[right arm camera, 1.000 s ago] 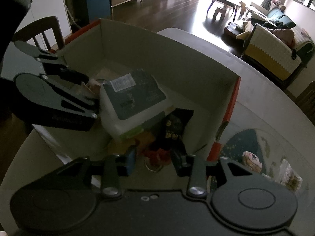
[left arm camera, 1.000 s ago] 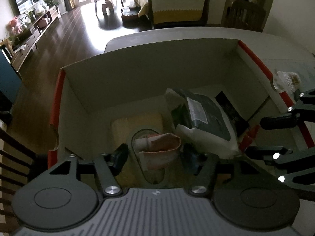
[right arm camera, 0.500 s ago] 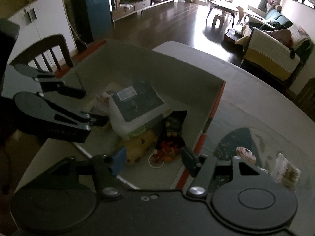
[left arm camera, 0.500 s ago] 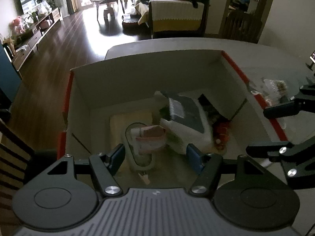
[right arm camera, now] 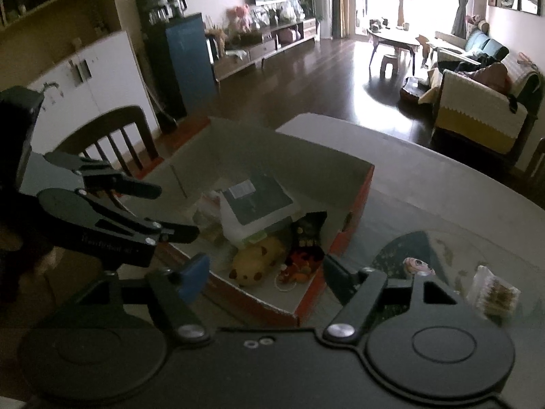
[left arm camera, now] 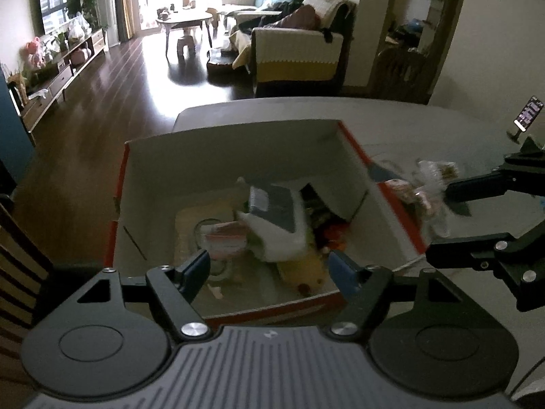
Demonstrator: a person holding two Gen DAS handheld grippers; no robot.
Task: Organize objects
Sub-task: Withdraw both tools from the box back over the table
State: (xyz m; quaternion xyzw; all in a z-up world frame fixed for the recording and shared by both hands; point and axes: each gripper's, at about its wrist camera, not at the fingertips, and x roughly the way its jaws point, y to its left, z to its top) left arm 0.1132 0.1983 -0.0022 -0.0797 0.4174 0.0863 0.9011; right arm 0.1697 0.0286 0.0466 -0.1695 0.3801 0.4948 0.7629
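I am holding both grippers, left point(left arm camera: 269, 269) and right point(right arm camera: 265, 274), jaws apart and gripping nothing, above the box point(left arm camera: 218, 156) mid-frame.

Matt cardboard box point(left arm camera: 238, 156); glossy dark wood floor point(left arm camera: 102, 109).

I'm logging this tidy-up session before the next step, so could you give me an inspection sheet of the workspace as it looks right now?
Surface: grey table, dim light.
Job's things: cardboard box holds a white-and-dark package, a yellow plush toy, a dark snack packet and a small red item.
Clutter: clear snack bag and round pink item on the table outside the box.
Grippers: left gripper open, empty; right gripper open, empty; both above the box's near edge.
Cables: nothing seen.
Surroundings: wooden chair, sofa, coffee table.
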